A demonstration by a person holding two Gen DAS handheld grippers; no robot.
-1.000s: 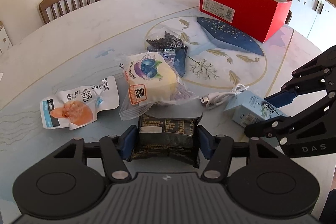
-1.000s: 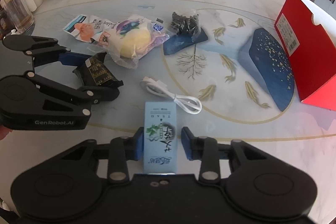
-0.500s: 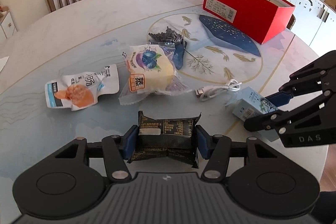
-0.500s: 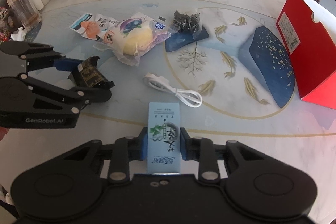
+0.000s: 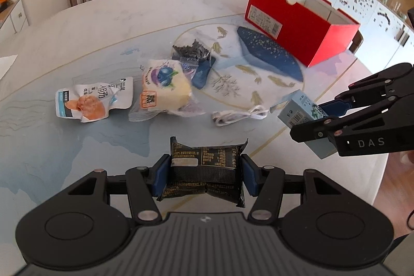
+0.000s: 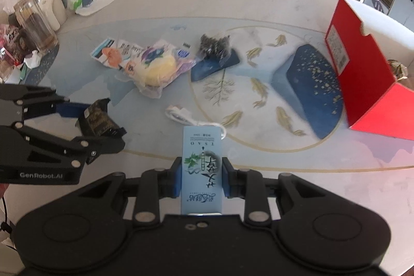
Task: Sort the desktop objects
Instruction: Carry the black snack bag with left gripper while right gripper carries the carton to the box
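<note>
- Lifting both loads at once: compared with a second ago, the left tool [image 5: 206,176] and the right tool [image 6: 201,179] sit higher over the surface [image 5: 108,38], and more of the far side shows in both views.
- The left tool's jaws are partly closed on the dark snack packet [image 5: 205,173], a pad on each short end; the packet now hangs clear of the surface.
- The right tool's jaws, which had just been closing, are clamped tight on the pale blue carton [image 6: 202,170], held lengthwise and also off the surface.
- Left behind, unmoved: the white pouch [image 5: 94,100], the blueberry bread bag [image 5: 165,92], the bag of dark bits [image 5: 191,52] and the white cable [image 5: 239,115], all near the middle.
- The red box [image 5: 297,22] stands open at the far right; judging by the lift, both items are probably headed there, so carry comes next.
</note>
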